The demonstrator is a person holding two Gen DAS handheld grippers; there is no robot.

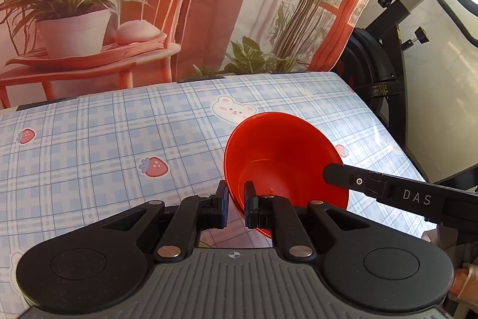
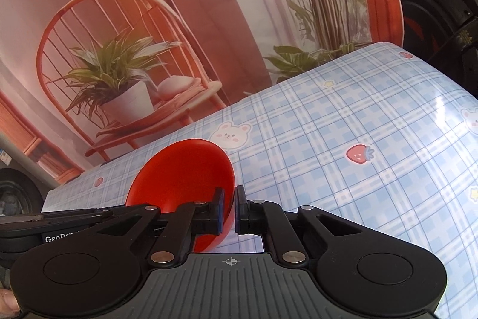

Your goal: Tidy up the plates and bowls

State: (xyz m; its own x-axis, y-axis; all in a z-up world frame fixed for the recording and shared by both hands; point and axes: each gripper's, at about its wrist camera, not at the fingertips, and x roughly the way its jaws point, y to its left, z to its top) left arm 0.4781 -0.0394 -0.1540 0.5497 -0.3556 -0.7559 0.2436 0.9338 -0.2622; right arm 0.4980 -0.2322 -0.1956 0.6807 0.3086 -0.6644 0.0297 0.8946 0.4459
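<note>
- Jaws of the left gripper (image 1: 236, 204) were clamped on the rim of a glossy red plastic bowl (image 1: 277, 151), one finger outside the wall and one inside it.
- Jaws of the right gripper (image 2: 228, 210) were clamped on the opposite rim of the same bowl (image 2: 182, 169), again with one finger inside and one outside.
- Held between the two grippers, the bowl was tipped on its side above the desk (image 1: 104, 139); whether its lower edge touched the surface could not be told.
- White letters "DAS" (image 1: 416, 197) read along the right gripper's black arm where it crossed the left wrist view.
- Part of a white logo, "GenRob" (image 2: 61, 238), showed on the left gripper's body in the right wrist view, the rest hidden.
- A blue plaid cloth printed with strawberries and bear faces (image 2: 230, 135) covered the desk.
- The desk's far edge ran along a printed backdrop of a potted plant on an orange chair (image 1: 74, 29).
- The desk's right edge fell away beside a black exercise bike (image 1: 385, 62).
- Open cloth stretched to the left of the bowl and beyond it.
</note>
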